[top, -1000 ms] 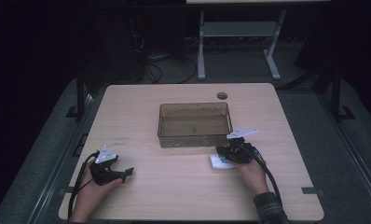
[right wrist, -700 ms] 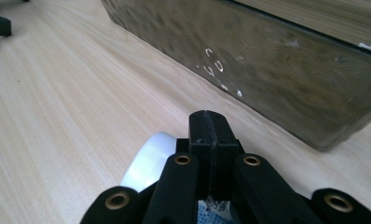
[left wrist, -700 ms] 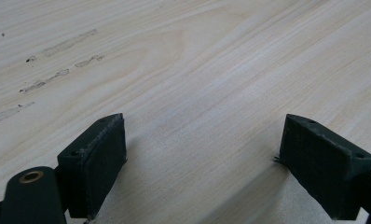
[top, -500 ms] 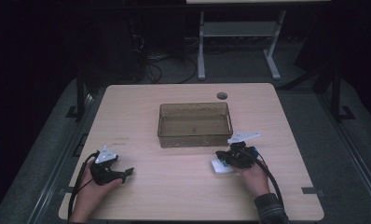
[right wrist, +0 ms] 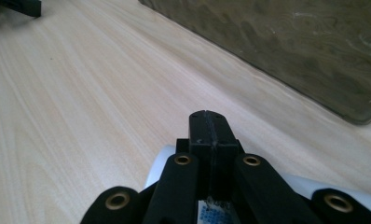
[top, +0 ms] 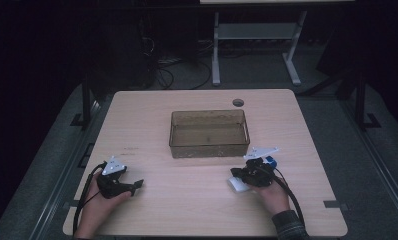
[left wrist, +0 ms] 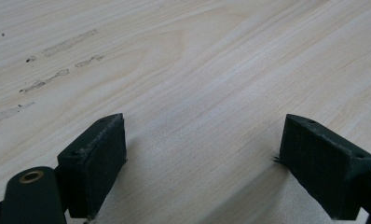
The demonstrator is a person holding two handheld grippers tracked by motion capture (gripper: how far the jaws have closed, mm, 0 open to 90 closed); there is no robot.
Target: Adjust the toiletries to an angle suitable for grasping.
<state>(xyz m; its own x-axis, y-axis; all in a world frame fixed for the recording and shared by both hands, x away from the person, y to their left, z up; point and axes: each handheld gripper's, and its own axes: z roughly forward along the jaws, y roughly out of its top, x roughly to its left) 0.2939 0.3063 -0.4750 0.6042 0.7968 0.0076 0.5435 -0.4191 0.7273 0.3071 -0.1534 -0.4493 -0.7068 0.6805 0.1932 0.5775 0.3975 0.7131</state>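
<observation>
Two grippers sit low on the counter. Left gripper, near the front left edge, has its fingers spread wide over bare wood, holding nothing. Right gripper has its fingers pressed together on a white packet lying flat on the counter, just in front of the tinted tray.

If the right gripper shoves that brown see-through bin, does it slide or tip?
Probably slides: the bin is low and wide with a flat base on smooth wood table. It looks empty and thin-walled, so likely light, and the walls may flex. The right gripper is shut; push low.
</observation>
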